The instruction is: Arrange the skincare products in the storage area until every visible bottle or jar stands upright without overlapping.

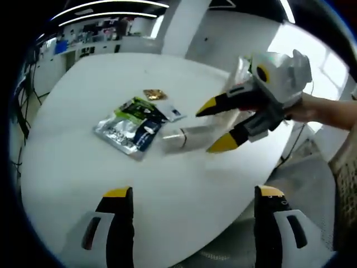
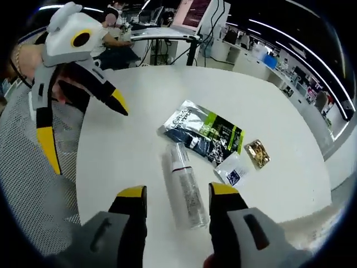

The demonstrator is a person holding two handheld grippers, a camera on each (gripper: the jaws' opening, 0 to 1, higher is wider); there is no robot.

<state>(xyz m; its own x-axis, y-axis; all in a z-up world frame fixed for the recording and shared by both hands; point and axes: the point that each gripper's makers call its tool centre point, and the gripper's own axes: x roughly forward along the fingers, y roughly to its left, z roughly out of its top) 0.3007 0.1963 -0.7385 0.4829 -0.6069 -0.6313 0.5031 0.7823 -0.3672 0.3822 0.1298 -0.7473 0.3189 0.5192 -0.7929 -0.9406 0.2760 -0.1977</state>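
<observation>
A clear bottle [image 1: 187, 138] with a white cap lies on its side on the white round table [image 1: 83, 178]. My right gripper [image 1: 216, 125] comes in from the right, held by a hand, open just above the bottle's near end. In the right gripper view the bottle [image 2: 185, 190] lies lengthwise between that gripper's [image 2: 177, 192] spread jaws, cap end away from me. My left gripper [image 1: 194, 195] is open over bare table, well short of the bottle. In the right gripper view the left gripper [image 2: 86, 134] hangs open at the table's left edge.
Silver, dark and green foil pouches [image 1: 129, 125] [image 2: 205, 133] lie overlapped beside the bottle, with a small white sachet [image 1: 170, 110] [image 2: 231, 172] and a gold sachet [image 1: 154, 94] [image 2: 257, 153]. A mesh chair [image 2: 22, 184] stands by the table edge [image 2: 83, 184]. Office desks are behind.
</observation>
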